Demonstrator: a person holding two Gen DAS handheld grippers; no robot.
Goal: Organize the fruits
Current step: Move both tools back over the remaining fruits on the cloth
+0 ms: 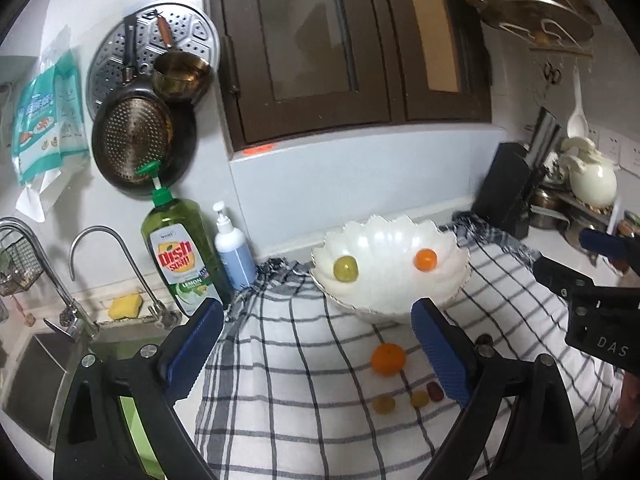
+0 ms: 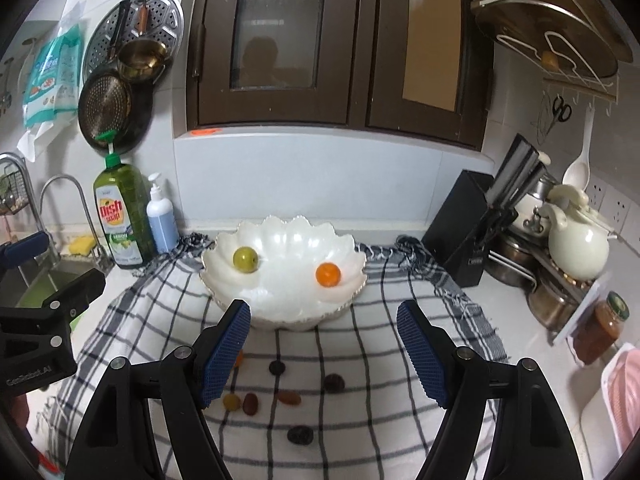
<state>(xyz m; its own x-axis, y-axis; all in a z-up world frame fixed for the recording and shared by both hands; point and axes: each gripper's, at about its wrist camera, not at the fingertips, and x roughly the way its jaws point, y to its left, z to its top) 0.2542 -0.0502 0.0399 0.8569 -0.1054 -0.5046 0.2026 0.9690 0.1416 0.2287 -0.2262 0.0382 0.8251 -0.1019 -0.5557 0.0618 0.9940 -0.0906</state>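
While both the left gripper and right gripper are held released, empty, the small fruits on the checked cloth could be rolled away from the bowl if nudged.

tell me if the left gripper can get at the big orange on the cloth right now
Probably yes. The left gripper is open and empty, and the orange lies in the open on the checked cloth, just inside its right finger. Nothing covers it; the bowl sits behind.
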